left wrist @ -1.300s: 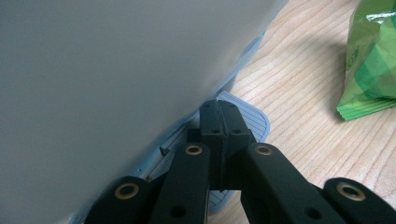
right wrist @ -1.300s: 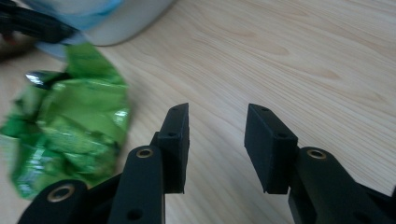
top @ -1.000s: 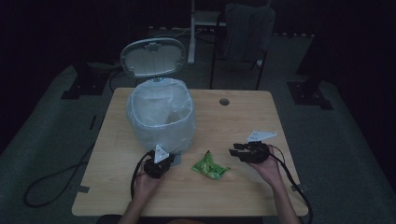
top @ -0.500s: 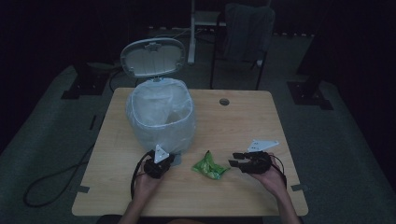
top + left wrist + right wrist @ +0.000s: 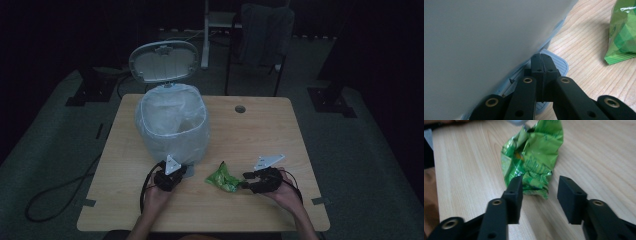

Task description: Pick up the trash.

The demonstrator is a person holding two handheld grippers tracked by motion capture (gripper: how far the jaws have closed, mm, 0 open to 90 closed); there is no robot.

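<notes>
- Since the frame a second back, our right gripper (image 5: 246, 180) has slid across the table (image 5: 260, 130) toward the crumpled green wrapper (image 5: 222, 177); its jaws stand apart, the wrapper's near end just reaching between them, so we judge a pickup is about to start
- Our left gripper (image 5: 179, 173), jaws pressed together, rests on the pedal (image 5: 556, 63) of the lined bin (image 5: 172, 125), whose lid (image 5: 162, 60) stands open
- Dim light hides the bin's inside, and we cannot tell whether the right pads touch the wrapper

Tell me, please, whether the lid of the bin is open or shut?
Open. The lid stands tipped up behind the bin, baring its lined mouth, while the left gripper presses the pedal.
</notes>
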